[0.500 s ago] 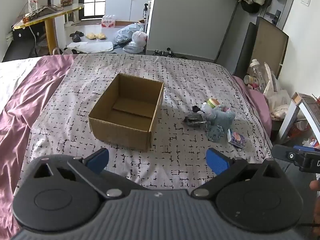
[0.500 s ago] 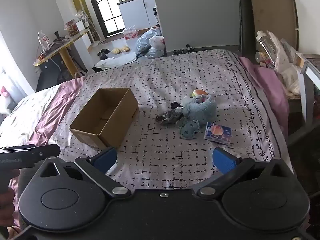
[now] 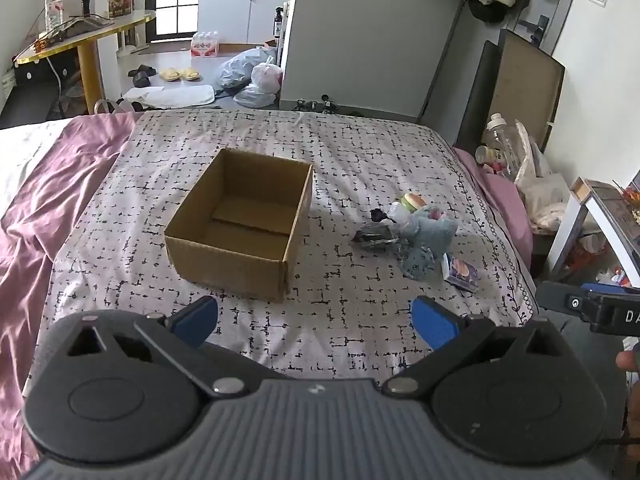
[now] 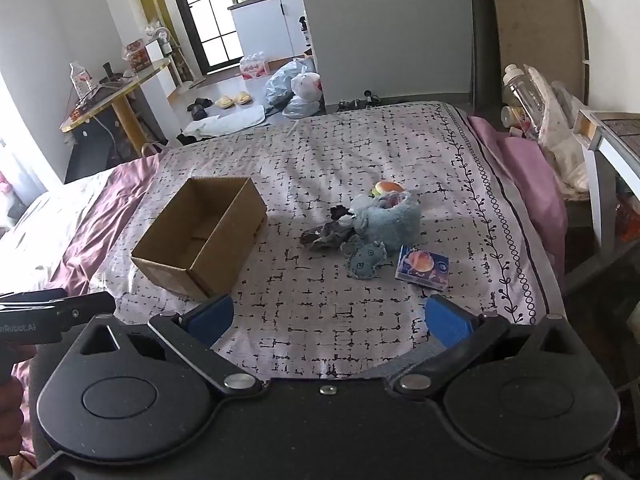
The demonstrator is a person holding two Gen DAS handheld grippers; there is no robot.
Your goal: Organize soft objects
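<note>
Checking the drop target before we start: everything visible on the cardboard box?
The cardboard box is plain brown corrugated card, rectangular, open at the top with no top flaps showing. It looks empty: only the bottom flaps and their seam are visible inside. It sits upright on the patterned bedspread, left of the pile of soft objects and apart from it. Neither gripper touches it.

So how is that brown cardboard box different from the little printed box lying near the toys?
The cardboard box is plain brown, far bigger, and stands open-topped with nothing inside. The small printed box is blue and white with a picture on it, lies flat and looks closed. The cardboard box sits alone; the small one lies beside the pile of soft toys. Both rest on the bedspread.
</note>
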